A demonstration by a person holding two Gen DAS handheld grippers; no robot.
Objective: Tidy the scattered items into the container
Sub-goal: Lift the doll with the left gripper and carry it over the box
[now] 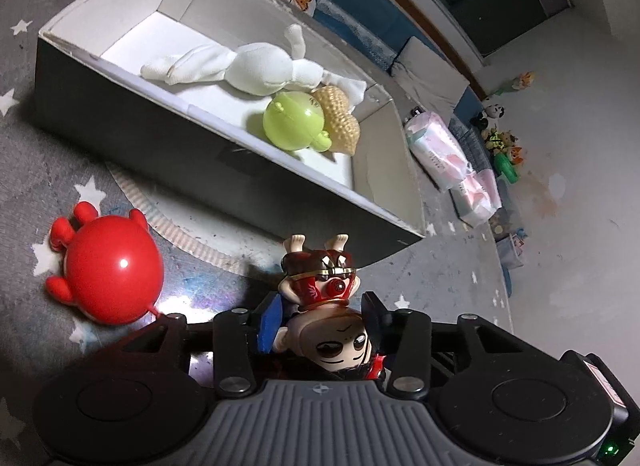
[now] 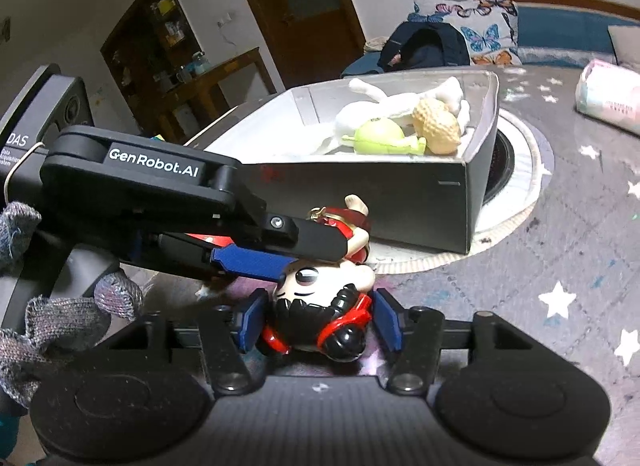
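A big-headed figurine [image 1: 328, 306] [image 2: 316, 298] in red clothes lies upside down on the star-patterned rug, in front of the dark box [image 1: 160, 153] [image 2: 360, 193]. My right gripper [image 2: 320, 298] is shut on its black hair and red headband. My left gripper [image 1: 322, 302] [image 2: 312, 260] reaches in from the left and stands open, its fingers either side of the figurine's head and body. A red crab toy [image 1: 112, 266] lies on the rug to the left. The box holds a white plush [image 1: 256, 69] [image 2: 360, 109], a green toy [image 1: 294, 121] [image 2: 380, 133] and a peanut-shaped toy [image 1: 340, 121] [image 2: 436, 125].
The box stands on a round mat [image 1: 180, 225] [image 2: 520, 185]. Tissue packs [image 1: 440, 149] [image 2: 608, 101] lie beyond it, and small toys [image 1: 504, 145] line the wall. A dark backpack [image 2: 424, 45] sits behind the box. A gloved hand [image 2: 60, 326] holds the left gripper.
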